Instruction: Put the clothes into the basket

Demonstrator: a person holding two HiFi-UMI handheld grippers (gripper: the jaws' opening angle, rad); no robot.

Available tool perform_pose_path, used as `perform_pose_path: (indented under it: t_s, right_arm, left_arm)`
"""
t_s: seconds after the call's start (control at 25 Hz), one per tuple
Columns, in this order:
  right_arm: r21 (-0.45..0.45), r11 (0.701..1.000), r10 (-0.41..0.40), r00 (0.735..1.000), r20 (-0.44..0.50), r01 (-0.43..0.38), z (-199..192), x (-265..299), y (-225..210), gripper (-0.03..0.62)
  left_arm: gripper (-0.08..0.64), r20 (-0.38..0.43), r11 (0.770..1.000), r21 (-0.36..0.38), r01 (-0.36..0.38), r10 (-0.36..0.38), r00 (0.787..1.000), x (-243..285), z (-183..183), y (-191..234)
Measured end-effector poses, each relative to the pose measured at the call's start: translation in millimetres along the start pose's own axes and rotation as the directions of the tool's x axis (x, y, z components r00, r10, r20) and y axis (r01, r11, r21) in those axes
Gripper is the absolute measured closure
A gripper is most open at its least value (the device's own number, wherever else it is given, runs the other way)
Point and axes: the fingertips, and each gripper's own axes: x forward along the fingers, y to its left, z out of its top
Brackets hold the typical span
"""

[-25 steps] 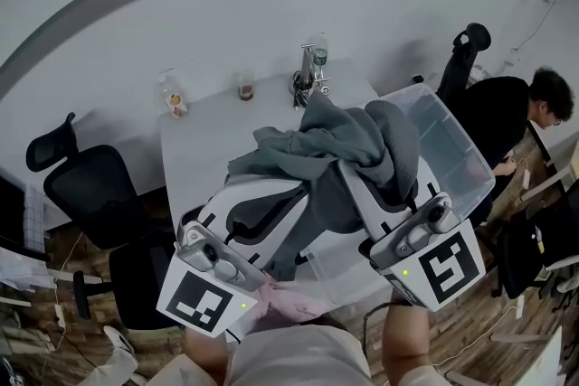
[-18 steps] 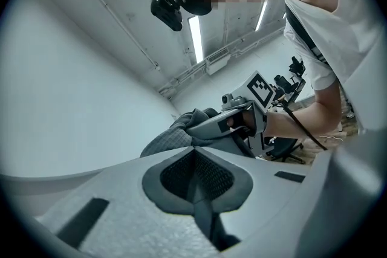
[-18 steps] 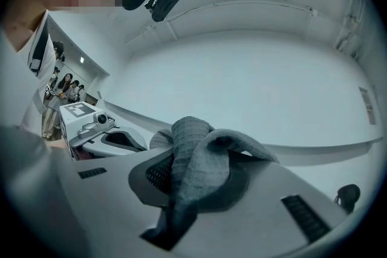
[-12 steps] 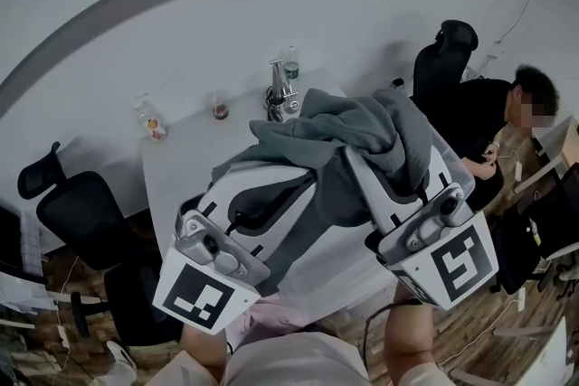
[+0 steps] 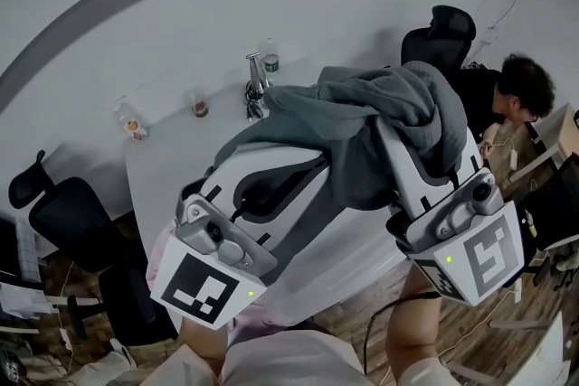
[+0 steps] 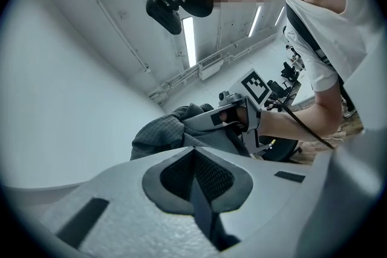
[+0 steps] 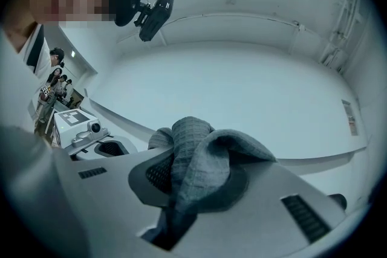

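Up above the white counter (image 5: 158, 181), the grey garment (image 5: 380, 117) is slung between the two raised claws like a short hammock. Its long axis runs across the head view from the left claw (image 6: 195, 157) to the right claw (image 7: 192, 181). The bulk is heaped over the right claw's tips, and a loose fold hangs down in the gap between the two tools.

The right claw is pressed together on a thick bunch of the knit, which wells up over its pads and trails down the slot between them. The left claw is also pressed together. A thin slate-coloured strip sits in its slot, so it appears to be pinching an edge of the same garment, whose mass lies just beyond its tips and toward the right claw.

The basket cannot be made out in any of the current views, as the cloth and both tools cover the space below. So I cannot tell which way it lies or which hand is nearer to it.

As I judge it, this is the carry. The coming move depends on keeping both claws abreast so the span stays level. The heavy end at the right should probably go over the basket first — the hanging fold would otherwise catch on a rim.
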Motion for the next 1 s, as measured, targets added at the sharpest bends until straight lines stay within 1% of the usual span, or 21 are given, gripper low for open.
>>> perform_pose_path:
  t_s: [0.16,0.4,0.56,0.64,0.76,0.88,1.0]
  right_arm:
    - [-0.006,1.0,-0.031,1.0,-0.001,0.031,-6,-11,-31,0.54]
    - [-0.02,0.996,-0.086,0.996,-0.015,0.086,-22,-27,-76,0.54]
    - [-0.037,0.993,-0.112,0.992,-0.062,0.11,-39,-39,-101,0.54]
    - [-0.051,0.992,-0.117,0.986,-0.115,0.112,-60,-45,-107,0.54]
    - [-0.057,0.989,-0.147,0.967,-0.209,0.138,-99,-56,-115,0.54]
    - [-0.027,0.984,-0.175,0.944,-0.28,0.174,-139,-71,-126,0.54]
    - [0.017,0.979,-0.187,0.927,-0.326,0.204,-171,-87,-133,0.54]
  left_arm:
    - [0.555,0.013,1.0,-0.006,0.02,-0.02,1.0,28,-4,-5]
    - [0.555,0.03,0.998,-0.022,0.056,-0.055,0.998,72,-18,-13]
    - [0.555,0.035,0.995,-0.045,0.09,-0.088,0.995,102,-29,-22]
    - [0.555,0.038,0.992,-0.063,0.105,-0.103,0.994,114,-37,-29]
    - [0.555,0.035,0.986,-0.099,0.132,-0.129,0.991,129,-50,-43]
    - [0.555,0.021,0.979,-0.135,0.153,-0.152,0.988,139,-67,-56]
    - [0.555,0.002,0.97,-0.173,0.169,-0.171,0.985,145,-86,-69]
